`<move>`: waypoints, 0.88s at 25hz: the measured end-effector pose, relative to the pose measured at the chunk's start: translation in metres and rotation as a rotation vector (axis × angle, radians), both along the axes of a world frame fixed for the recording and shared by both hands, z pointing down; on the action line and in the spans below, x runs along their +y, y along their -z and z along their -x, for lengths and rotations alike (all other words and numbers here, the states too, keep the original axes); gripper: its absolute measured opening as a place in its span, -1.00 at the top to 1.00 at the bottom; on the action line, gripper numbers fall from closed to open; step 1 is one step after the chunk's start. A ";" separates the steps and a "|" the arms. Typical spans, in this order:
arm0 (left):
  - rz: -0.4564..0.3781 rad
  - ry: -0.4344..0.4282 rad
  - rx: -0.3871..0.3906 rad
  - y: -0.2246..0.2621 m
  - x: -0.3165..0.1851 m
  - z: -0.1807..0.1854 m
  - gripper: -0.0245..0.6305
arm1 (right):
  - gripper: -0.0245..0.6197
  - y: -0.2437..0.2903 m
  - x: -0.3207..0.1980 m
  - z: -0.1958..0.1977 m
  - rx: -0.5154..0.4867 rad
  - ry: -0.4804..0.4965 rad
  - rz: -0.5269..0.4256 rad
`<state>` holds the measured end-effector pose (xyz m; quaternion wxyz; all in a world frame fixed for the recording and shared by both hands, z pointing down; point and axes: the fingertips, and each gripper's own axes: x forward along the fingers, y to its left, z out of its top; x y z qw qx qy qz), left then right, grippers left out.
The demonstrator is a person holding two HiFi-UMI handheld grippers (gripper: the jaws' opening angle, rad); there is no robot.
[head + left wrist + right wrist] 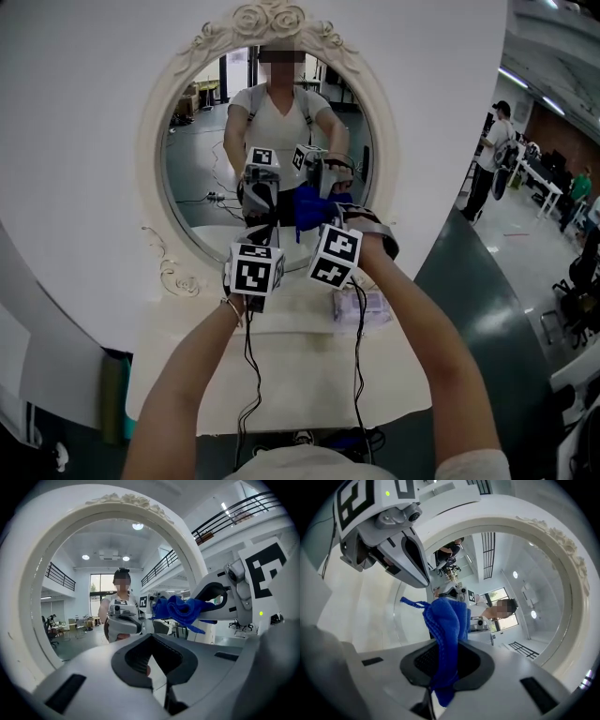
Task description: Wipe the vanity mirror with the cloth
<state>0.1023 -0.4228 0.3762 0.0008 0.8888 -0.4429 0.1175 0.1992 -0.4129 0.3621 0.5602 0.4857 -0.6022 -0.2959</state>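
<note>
The oval vanity mirror [202, 169] with its ornate white frame [267, 21] stands upright at the back of a white dressing table [291, 380]. A blue cloth [309, 208] is pinched in my right gripper [317, 223], which is held close to the lower middle of the glass. In the right gripper view the cloth [447, 625] sticks up out of the shut jaws of my right gripper [445, 667]. My left gripper [258, 232] hovers just to the left, jaws together with nothing between them [151, 667]. The cloth [180, 609] shows at its right.
A pale wrapped packet [361, 305] lies on the tabletop under my right arm. Two black cables [248, 375] run down over the table's front edge. To the right, a dark floor with people [492, 159] and desks. The mirror reflects both grippers and the person.
</note>
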 end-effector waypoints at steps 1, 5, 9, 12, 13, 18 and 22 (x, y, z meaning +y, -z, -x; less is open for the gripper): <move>0.008 0.001 -0.002 -0.005 0.000 0.001 0.91 | 0.72 -0.007 0.000 0.002 -0.003 0.002 0.012; 0.040 0.005 -0.005 -0.022 0.002 0.004 0.91 | 0.72 -0.031 -0.001 0.009 -0.013 0.011 0.046; 0.078 0.014 -0.008 -0.043 0.002 0.008 0.91 | 0.72 -0.047 -0.003 0.014 -0.033 0.018 0.064; 0.104 0.029 -0.020 -0.060 0.001 0.014 0.91 | 0.72 -0.054 -0.003 0.018 -0.042 0.028 0.069; 0.112 0.034 -0.023 -0.066 0.000 0.016 0.91 | 0.72 -0.056 -0.003 0.019 -0.043 0.032 0.070; 0.142 0.046 -0.026 -0.084 -0.004 0.021 0.91 | 0.72 -0.074 -0.003 0.024 -0.049 0.049 0.104; 0.166 0.053 -0.017 -0.098 -0.002 0.024 0.91 | 0.72 -0.099 -0.002 0.030 -0.038 0.061 0.142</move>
